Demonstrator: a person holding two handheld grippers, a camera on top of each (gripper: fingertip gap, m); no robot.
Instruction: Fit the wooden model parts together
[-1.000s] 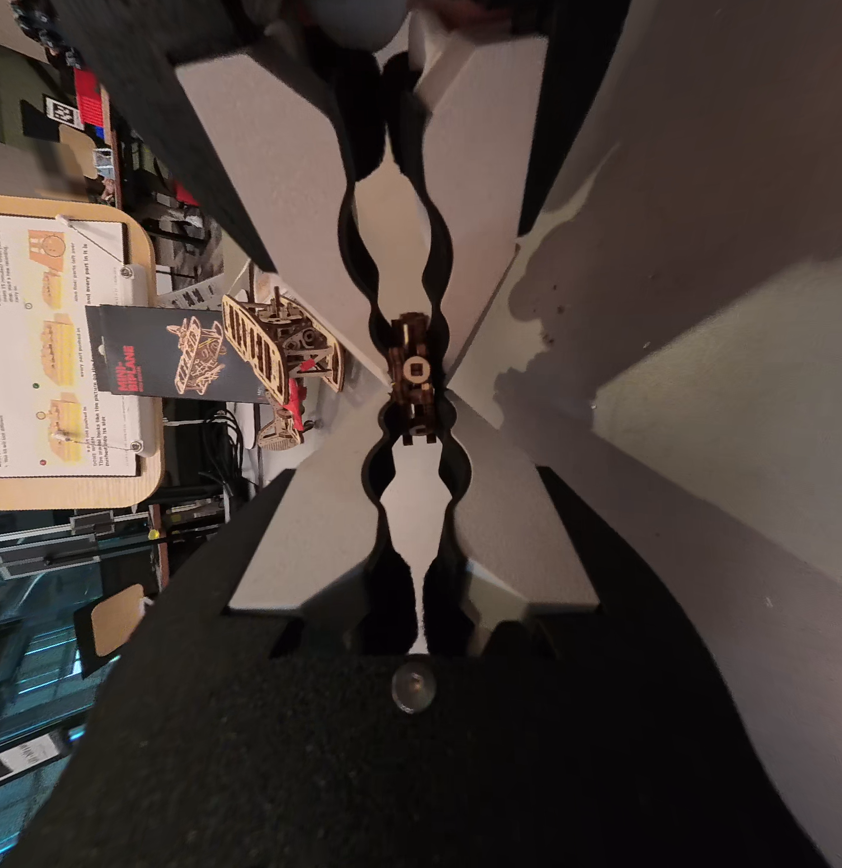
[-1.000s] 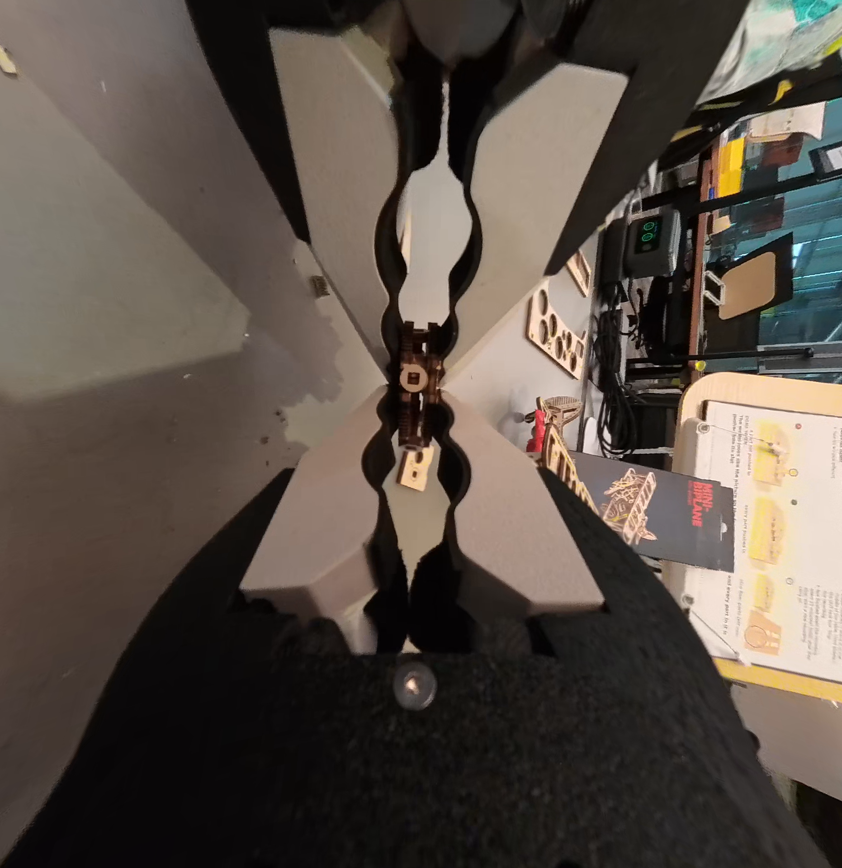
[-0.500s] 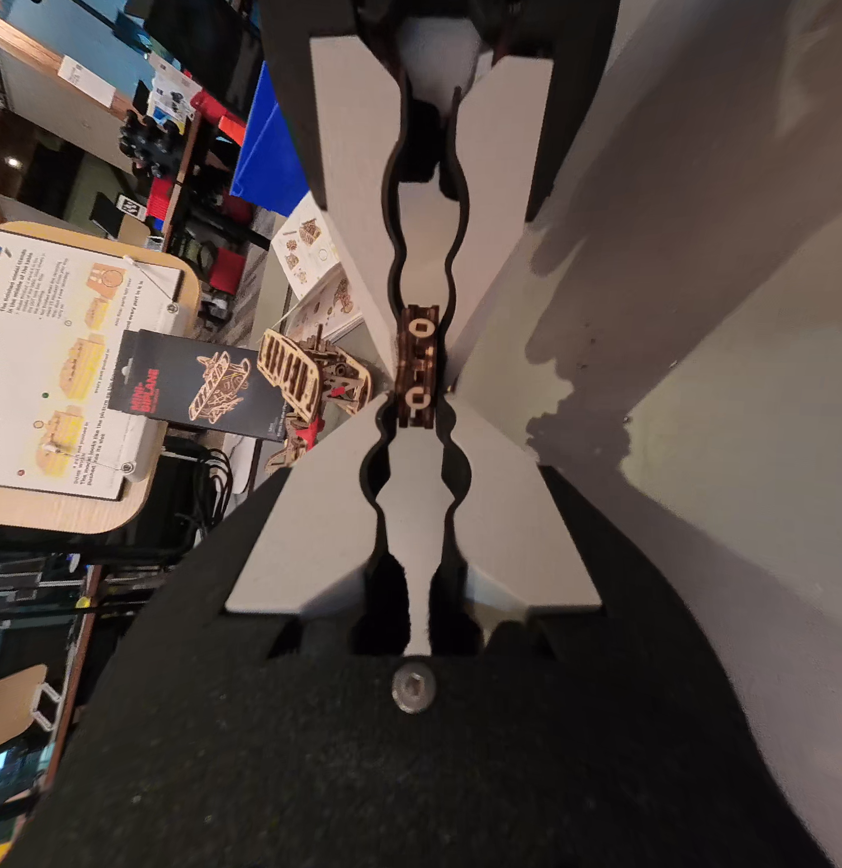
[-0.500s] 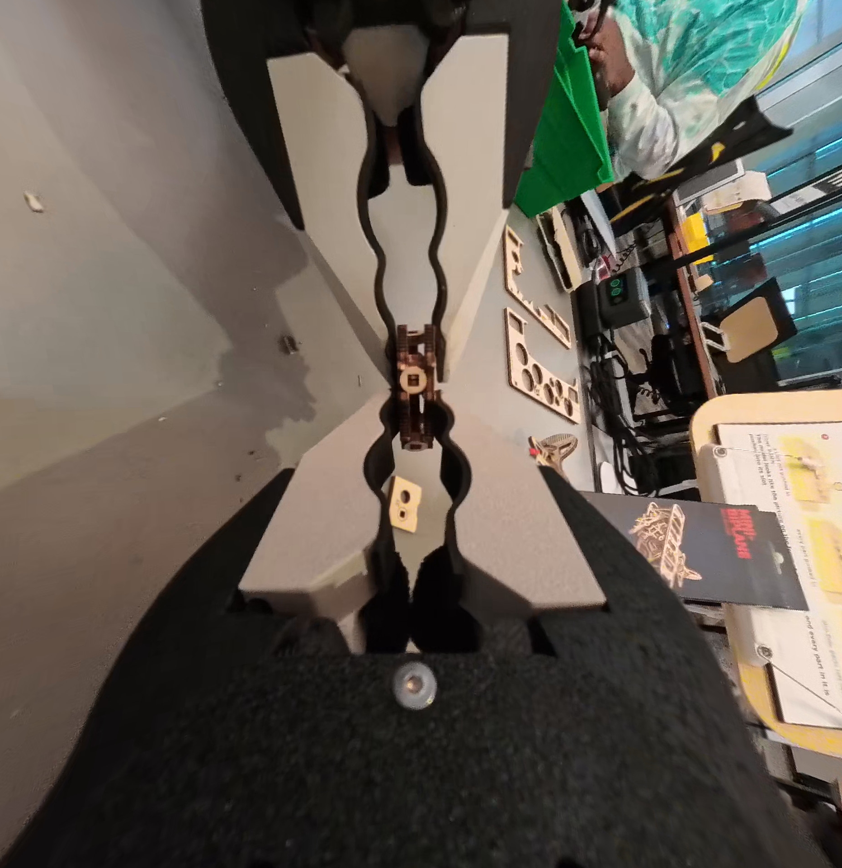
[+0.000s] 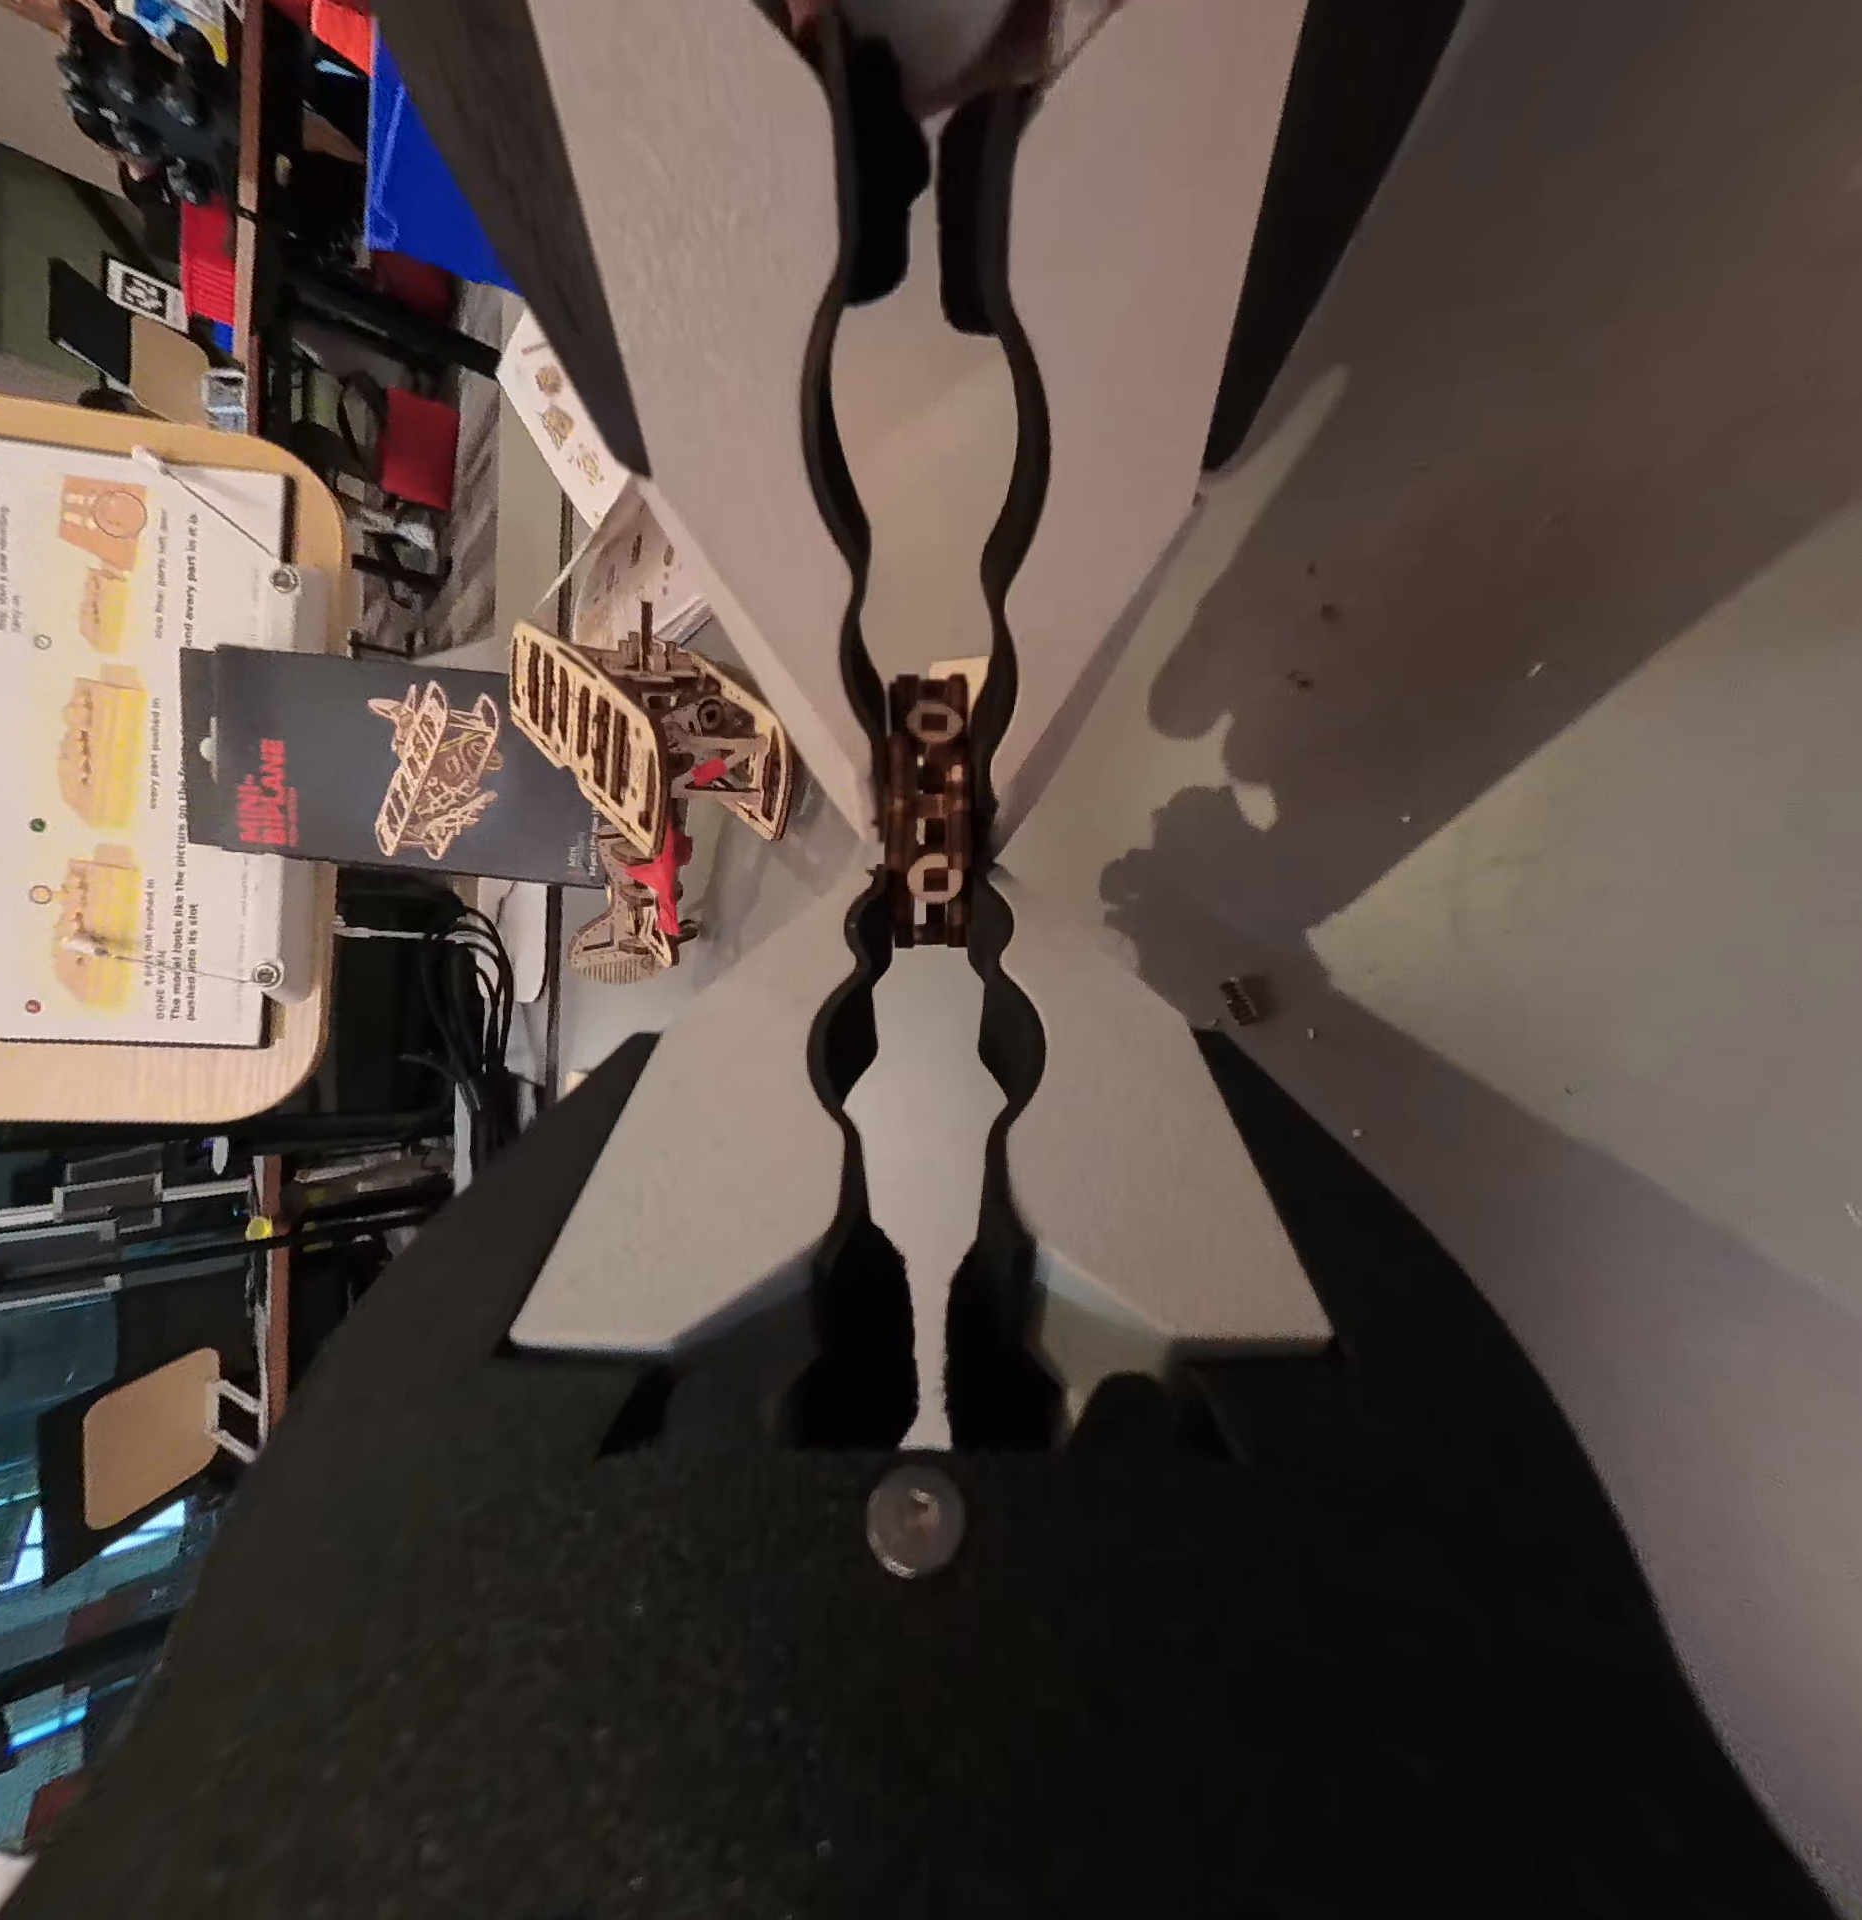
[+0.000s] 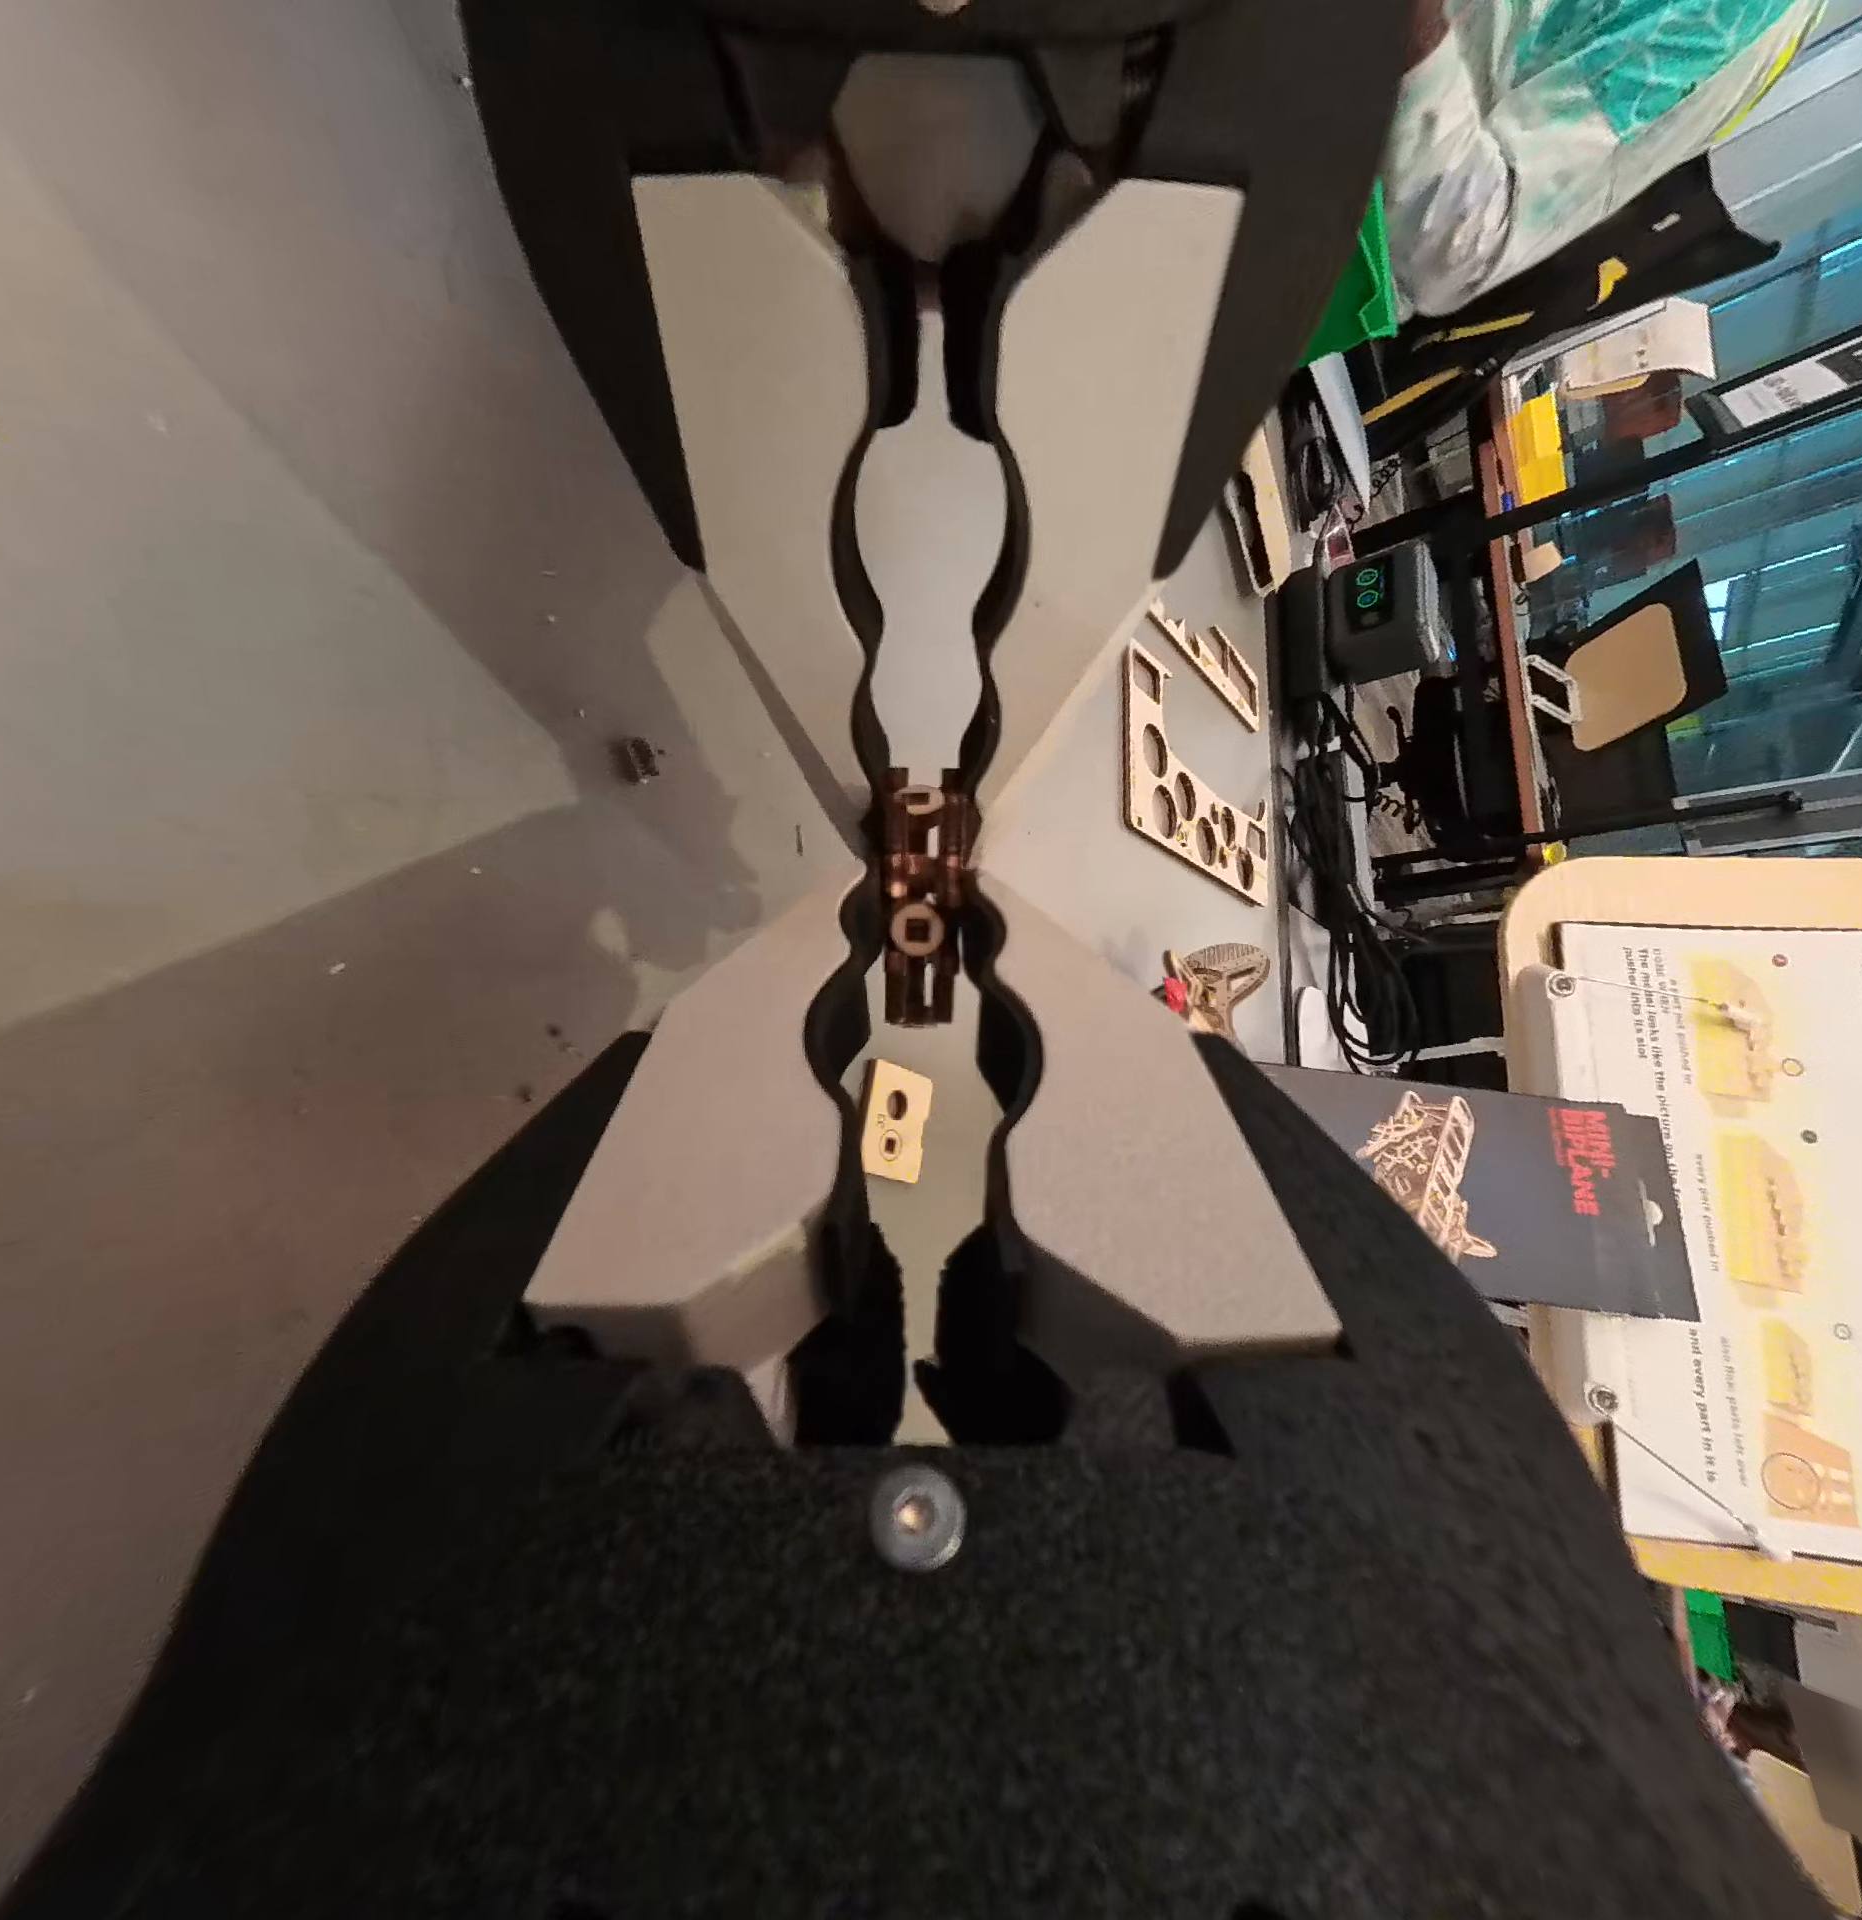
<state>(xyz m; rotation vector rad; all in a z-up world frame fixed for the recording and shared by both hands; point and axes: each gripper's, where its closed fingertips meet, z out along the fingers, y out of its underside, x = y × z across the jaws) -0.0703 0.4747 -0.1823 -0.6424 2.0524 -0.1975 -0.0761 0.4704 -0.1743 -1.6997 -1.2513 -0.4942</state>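
A small dark wooden sub-assembly (image 5: 929, 810) with pale ring-shaped washers is clamped between both grippers, which meet tip to tip above the grey table (image 5: 1592, 852). My left gripper (image 5: 929, 914) comes from below in the left wrist view and is shut on its near end. The right gripper (image 5: 929, 727) comes from above and holds the far end. In the right wrist view my right gripper (image 6: 922, 956) is shut on the sub-assembly (image 6: 919, 894), with the left gripper (image 6: 922, 821) opposite. A small pale flat wooden piece (image 6: 896, 1132) with two holes shows between my right fingers, apart from the sub-assembly.
A finished wooden biplane (image 5: 646, 790) stands to the left, beside a black card package (image 5: 387, 769) and an instruction board (image 5: 127, 748). Punched-out part sheets (image 6: 1197, 769) lie on the table's far side. A tiny dark piece (image 5: 1241, 1003) lies on the table. A person (image 6: 1581, 125) is behind. My two grippers' fingertips are within a few centimetres of each other. The small pale flat wooden piece (image 6: 896, 1132) sits 8 centimeters or so from the ends of my left fingers.
Both grippers have swung and turned together while staying clamped on the sub-assembly, which now shows its face with two rings. The pale flat piece now shows farther from the sub-assembly.
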